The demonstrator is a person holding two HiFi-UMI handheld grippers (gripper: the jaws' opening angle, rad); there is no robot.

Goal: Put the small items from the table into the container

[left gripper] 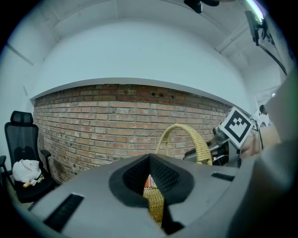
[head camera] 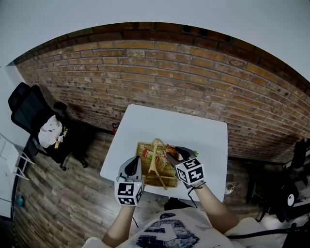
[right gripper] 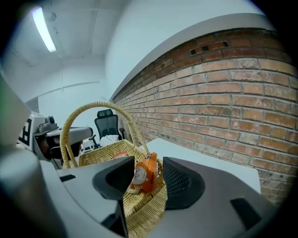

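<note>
Pinching basket rim with left gripper, plain only in its own view. Holding right gripper spread around orange packet at basket rim, indistinct in head view.

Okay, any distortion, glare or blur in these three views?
Head view: fisheye bows the brick wall into an arch. Left gripper view: dark round edges, ceiling light glaring top right. Right gripper view: wicker basket sharp, corners black.
</note>
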